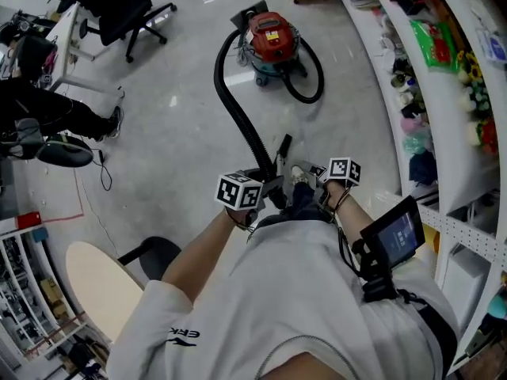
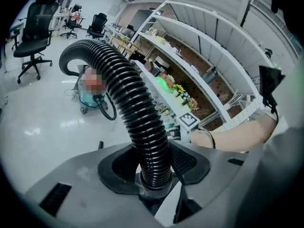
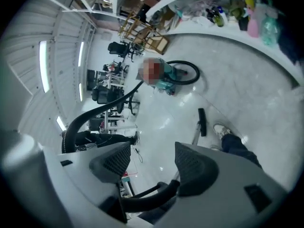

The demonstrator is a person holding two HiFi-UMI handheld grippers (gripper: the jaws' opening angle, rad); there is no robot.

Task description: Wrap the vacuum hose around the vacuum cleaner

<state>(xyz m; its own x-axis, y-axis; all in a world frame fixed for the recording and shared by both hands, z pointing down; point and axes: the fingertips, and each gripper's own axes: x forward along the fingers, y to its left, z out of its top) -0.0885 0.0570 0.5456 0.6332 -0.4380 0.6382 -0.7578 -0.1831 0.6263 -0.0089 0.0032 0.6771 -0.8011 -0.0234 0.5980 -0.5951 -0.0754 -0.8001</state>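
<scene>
The red-and-teal vacuum cleaner (image 1: 272, 44) stands on the floor ahead of me. Its black ribbed hose (image 1: 234, 113) arcs out from its left side and runs back to my hands. My left gripper (image 1: 257, 188) is shut on that hose (image 2: 137, 113), which rises from between the pads and bends over towards the vacuum cleaner (image 2: 88, 99). My right gripper (image 3: 153, 160) stands open beside the left one, with nothing between its pads (image 3: 195, 164). A black curved tube lies just below its jaws. The wand with its black nozzle (image 3: 202, 121) points at the floor by my shoe.
A curved white shelf unit (image 1: 444, 77) packed with goods runs along the right. A thinner black loop (image 1: 310, 81) lies on the vacuum's right. Office chairs (image 1: 127, 10), a desk and a seated person (image 1: 47, 109) are at the far left. A round table (image 1: 99, 287) is near my left side.
</scene>
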